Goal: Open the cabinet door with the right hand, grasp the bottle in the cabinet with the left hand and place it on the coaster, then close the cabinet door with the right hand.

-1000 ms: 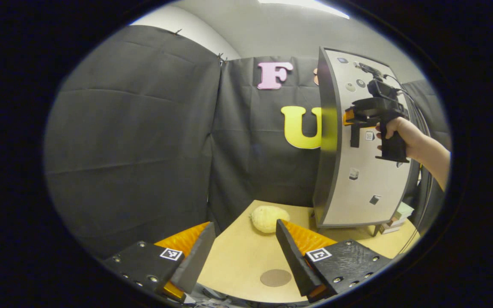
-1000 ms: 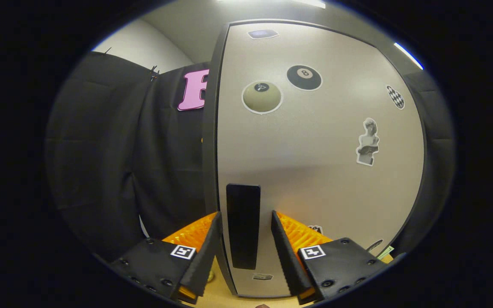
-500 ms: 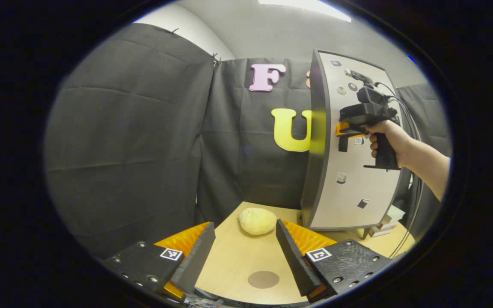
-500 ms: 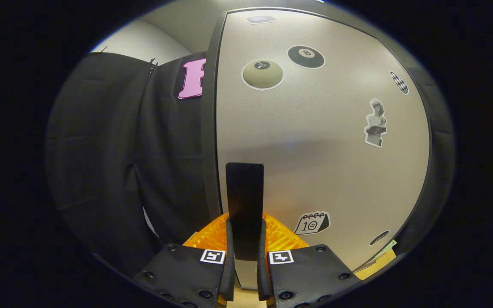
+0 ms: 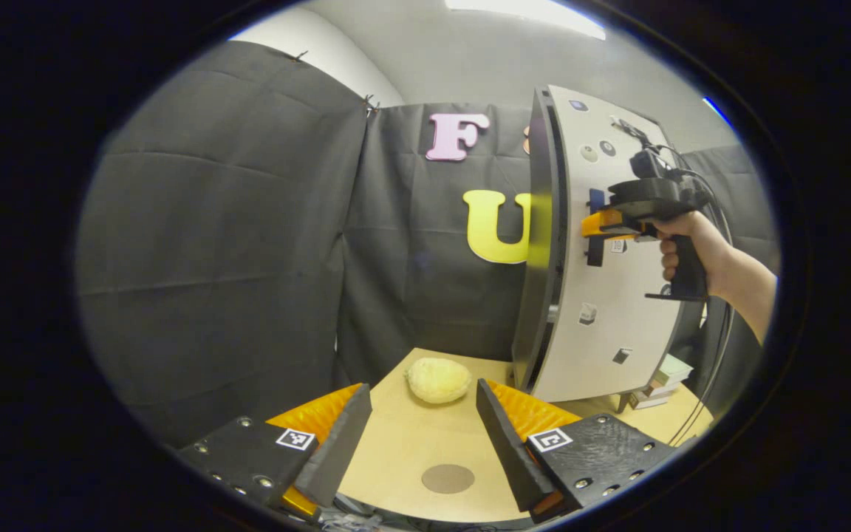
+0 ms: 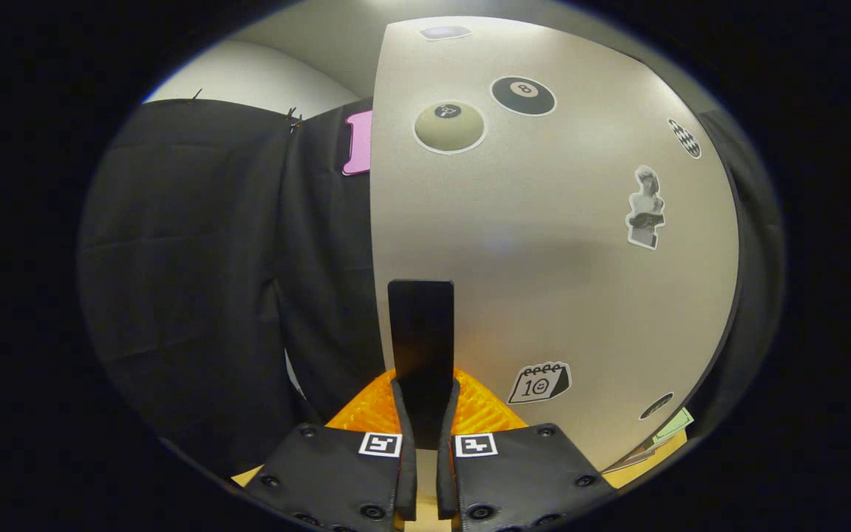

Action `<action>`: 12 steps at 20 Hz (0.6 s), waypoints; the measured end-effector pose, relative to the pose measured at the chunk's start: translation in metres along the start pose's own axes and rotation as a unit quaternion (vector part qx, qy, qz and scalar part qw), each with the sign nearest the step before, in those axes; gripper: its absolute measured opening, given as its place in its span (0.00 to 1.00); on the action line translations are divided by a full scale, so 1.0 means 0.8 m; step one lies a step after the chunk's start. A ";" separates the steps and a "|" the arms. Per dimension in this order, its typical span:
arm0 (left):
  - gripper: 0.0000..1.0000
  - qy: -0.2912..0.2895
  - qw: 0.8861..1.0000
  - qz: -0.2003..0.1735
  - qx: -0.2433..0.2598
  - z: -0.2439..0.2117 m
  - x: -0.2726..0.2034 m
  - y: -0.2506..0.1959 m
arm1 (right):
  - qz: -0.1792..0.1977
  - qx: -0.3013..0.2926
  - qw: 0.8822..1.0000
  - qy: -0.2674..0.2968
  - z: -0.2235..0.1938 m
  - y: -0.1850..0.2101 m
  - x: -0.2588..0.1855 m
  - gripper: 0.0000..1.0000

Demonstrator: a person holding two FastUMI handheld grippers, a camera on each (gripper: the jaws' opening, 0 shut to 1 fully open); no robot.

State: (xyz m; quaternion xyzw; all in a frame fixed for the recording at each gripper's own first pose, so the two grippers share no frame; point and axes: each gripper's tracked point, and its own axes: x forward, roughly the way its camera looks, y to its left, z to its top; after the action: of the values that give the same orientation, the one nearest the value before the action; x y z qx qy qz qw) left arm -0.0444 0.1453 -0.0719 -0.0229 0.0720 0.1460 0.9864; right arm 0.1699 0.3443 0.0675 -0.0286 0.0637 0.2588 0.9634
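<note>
In the right gripper view my right gripper is shut on the black door handle of the pale cabinet door, which carries several stickers. In the left gripper view that gripper, held by a hand, clamps the handle, and a narrow dark gap shows along the left edge of the cabinet door. My left gripper hangs open above the wooden table, with the round brown coaster lying between its fingers. The bottle is hidden.
A pale yellow rounded object lies on the table in front of the cabinet's left corner. Small boxes sit stacked at the cabinet's right foot. Cables hang down from the right gripper.
The right gripper closed on the door handle, then pulled; the door has swung slightly out and a gap has opened at its left edge. The left gripper stayed open and drifted slightly.
</note>
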 end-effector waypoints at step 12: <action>0.86 -0.001 1.000 -0.007 0.004 -0.002 -0.027 -0.023 | 0.052 0.009 0.999 0.007 -0.005 -0.044 -0.035 0.12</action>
State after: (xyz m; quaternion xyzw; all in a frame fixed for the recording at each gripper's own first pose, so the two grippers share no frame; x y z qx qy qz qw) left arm -0.0597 0.1214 -0.0697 -0.0193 0.0717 0.1384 0.9876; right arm 0.1635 0.2997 0.0681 -0.0181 0.0742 0.3083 0.9482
